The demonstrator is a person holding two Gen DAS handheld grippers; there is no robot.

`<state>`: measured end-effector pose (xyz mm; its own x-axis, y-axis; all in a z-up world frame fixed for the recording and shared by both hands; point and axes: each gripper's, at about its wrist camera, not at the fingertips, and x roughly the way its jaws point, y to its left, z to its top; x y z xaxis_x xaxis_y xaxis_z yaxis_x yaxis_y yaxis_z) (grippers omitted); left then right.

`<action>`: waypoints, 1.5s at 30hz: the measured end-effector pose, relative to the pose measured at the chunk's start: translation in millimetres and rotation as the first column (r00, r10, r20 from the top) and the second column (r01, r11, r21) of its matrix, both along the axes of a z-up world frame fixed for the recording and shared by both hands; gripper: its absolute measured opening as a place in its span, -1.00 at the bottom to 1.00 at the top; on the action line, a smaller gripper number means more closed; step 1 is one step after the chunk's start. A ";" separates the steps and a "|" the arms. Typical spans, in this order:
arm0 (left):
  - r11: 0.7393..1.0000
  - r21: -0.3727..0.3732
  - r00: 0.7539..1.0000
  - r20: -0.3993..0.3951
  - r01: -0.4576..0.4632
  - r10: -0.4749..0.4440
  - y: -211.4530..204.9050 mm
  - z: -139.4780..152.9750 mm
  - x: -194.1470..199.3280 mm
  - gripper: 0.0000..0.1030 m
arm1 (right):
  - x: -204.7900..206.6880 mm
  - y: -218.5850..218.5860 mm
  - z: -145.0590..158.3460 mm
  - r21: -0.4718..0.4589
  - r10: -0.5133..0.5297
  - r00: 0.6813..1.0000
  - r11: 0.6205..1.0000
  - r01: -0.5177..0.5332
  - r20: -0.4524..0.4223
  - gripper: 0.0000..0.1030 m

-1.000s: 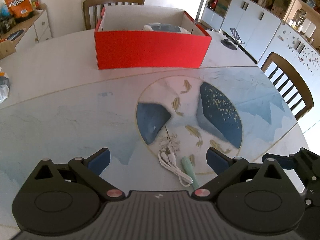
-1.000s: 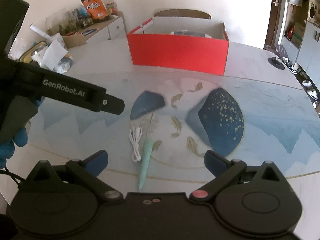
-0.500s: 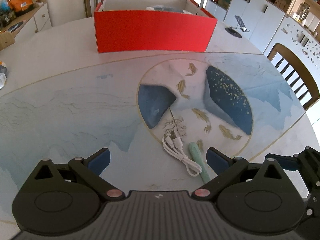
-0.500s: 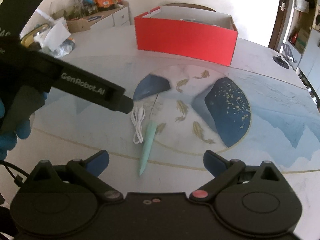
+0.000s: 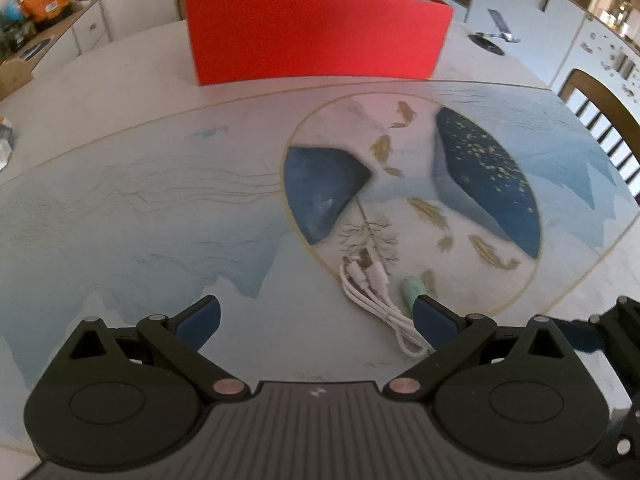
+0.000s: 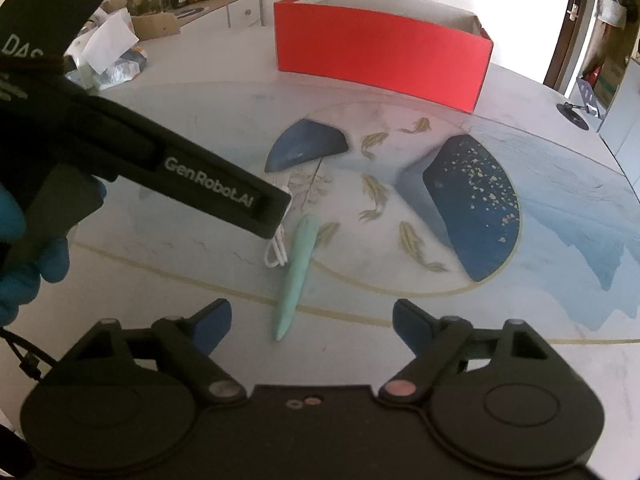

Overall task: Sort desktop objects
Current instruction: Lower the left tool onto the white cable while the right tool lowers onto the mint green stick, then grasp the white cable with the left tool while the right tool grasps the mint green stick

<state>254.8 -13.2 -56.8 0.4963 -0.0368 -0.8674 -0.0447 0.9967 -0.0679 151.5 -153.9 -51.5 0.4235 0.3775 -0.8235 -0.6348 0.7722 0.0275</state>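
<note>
- The worktop (image 5: 120, 208) is a wide, pale surface printed with blue mountains, gold fish and a thin gold ring.
- A slim mint-green pen-shaped object (image 6: 298, 276) lies on the worktop across the gold ring line, its pointed end toward the right wrist camera.
- A coiled white charging cable (image 5: 378, 300) lies just beside the mint-green object, on its left in both views; the two look to touch or nearly touch, and I cannot tell which.
- The left gripper (image 5: 316, 316) hangs over the worktop with its blue-padded jaws wide apart and nothing between the pads; the cable's lower loop lies just inside its right fingertip (image 5: 430, 314), which covers part of the mint-green object.
- In the right wrist view the left gripper (image 6: 276, 212) shows as a black bar lettered "GenRobot.AI", its tip over the upper part of the cable, held by a hand in a blue glove (image 6: 24, 256).
- The right gripper (image 6: 312, 320) has its jaws apart and closing; the pointed end of the mint-green object lies between the two blue pads, which do not press on it.
- A red rectangular cardboard box (image 6: 380, 56) with an open top stands at the far side of the worktop, well apart from the cable and the mint-green object.
- A wooden chair (image 5: 608, 128) stands at the worktop's right edge.
</note>
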 end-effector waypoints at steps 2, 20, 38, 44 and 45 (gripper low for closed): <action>1.000 0.000 1.000 -0.001 -0.010 0.010 1.2 -3.5 2.1 0.99 | 2.2 1.1 -1.2 0.000 0.006 1.000 1.000 -0.006 0.002 0.61; 0.999 0.043 1.000 0.015 0.021 -0.022 2.6 -20.8 8.8 0.98 | 18.1 6.9 -11.0 -0.027 0.071 0.997 0.997 -0.072 -0.014 -0.01; 0.997 0.074 0.999 0.028 0.038 -0.040 6.8 -19.4 9.2 0.69 | 26.2 8.2 -12.5 -0.022 0.170 0.985 0.985 -0.170 -0.009 -0.23; 0.996 0.072 0.998 0.040 0.050 -0.053 1.8 -15.8 9.4 0.42 | 23.8 22.8 -13.1 -0.017 0.233 0.972 0.972 -0.233 0.003 -0.52; 0.996 0.070 0.998 0.041 0.050 -0.053 1.2 -15.6 9.4 0.35 | 23.3 23.3 -13.3 -0.018 0.238 0.971 0.971 -0.238 0.004 -0.55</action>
